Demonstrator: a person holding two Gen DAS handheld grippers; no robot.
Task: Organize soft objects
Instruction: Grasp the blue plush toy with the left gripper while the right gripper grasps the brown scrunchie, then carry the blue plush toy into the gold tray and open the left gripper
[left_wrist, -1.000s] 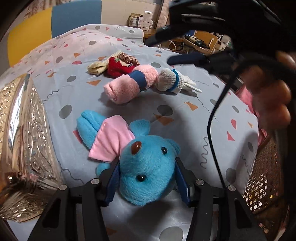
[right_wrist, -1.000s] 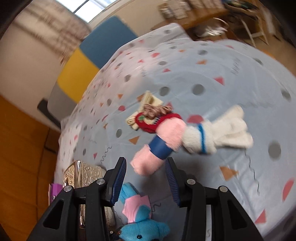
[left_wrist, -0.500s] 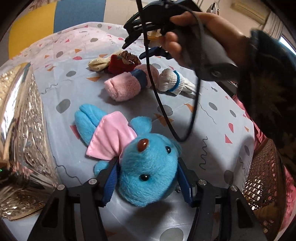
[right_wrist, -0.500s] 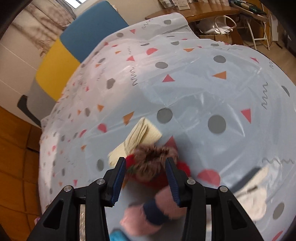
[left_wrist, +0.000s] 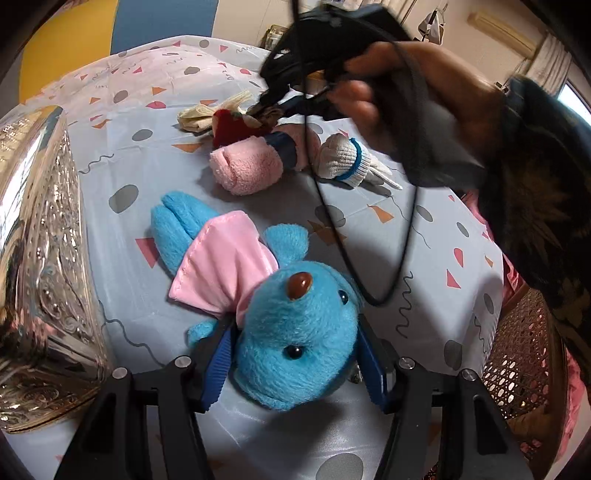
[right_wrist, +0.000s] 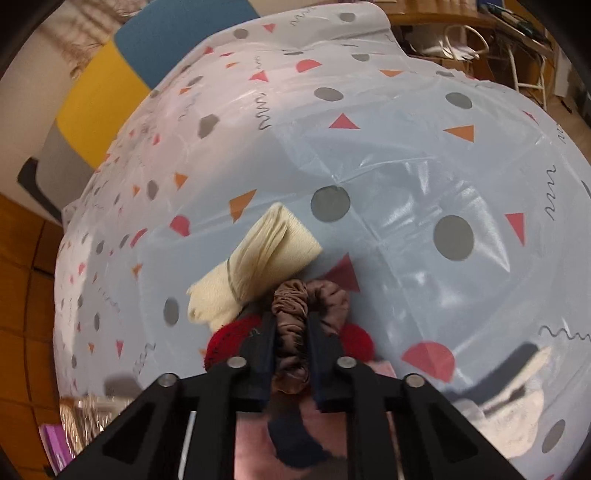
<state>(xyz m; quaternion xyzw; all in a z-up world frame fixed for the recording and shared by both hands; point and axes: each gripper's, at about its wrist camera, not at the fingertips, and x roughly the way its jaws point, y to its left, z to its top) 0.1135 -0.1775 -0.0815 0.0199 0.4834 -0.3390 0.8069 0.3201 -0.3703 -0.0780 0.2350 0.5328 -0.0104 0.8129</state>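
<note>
right gripper: fingers pinch the brown scrunchie atop the far pile, likely so it lifts clear of the red item and cream cloth | left gripper: fingers flank the blue plush toy, easing apart, contact unclear | toy lies on the surface beside the silver box, probably its destination

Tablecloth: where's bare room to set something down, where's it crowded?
Free: the far tablecloth beyond the cream cloth, and the strip right of the blue plush. Crowded: cream cloth, brown scrunchie, red item, pink roll and white glove bunch together; silver box fills the left.
</note>
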